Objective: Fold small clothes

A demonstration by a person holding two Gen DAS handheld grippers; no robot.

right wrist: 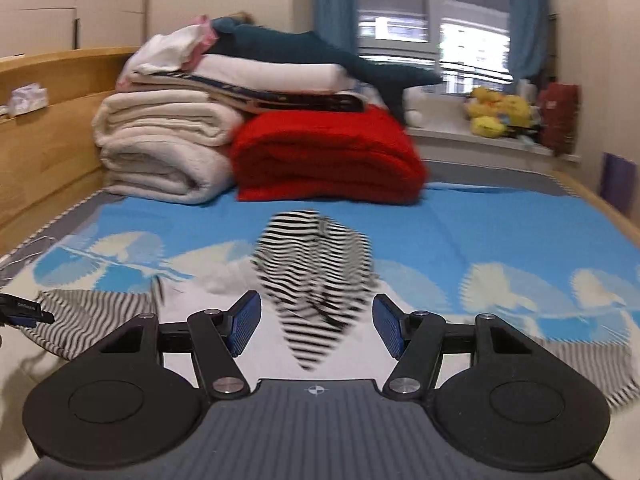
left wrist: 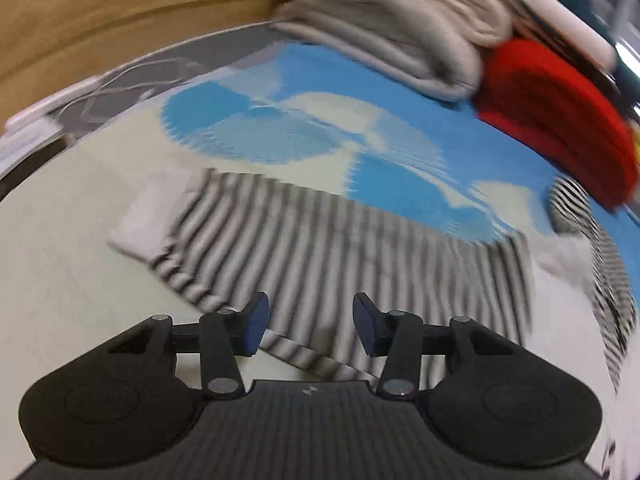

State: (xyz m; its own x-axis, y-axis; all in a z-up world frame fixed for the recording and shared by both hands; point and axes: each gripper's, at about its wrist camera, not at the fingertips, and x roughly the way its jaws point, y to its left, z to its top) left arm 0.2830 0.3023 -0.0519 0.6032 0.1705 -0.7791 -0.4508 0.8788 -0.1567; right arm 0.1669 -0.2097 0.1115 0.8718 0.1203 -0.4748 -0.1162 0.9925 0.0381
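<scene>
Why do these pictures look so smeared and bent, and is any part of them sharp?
Left wrist view: striped garment and red blanket streak with motion blur; the left gripper stays crisp. Right wrist view: the black-and-white striped cloth smears, the window glares, and the fisheye lens bows the bed's wooden frame.

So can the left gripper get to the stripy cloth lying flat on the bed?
Probably yes. The left gripper is right over the stripy cloth, its jaws apart with nothing between them, and nothing blocks the way down to the fabric.
</scene>
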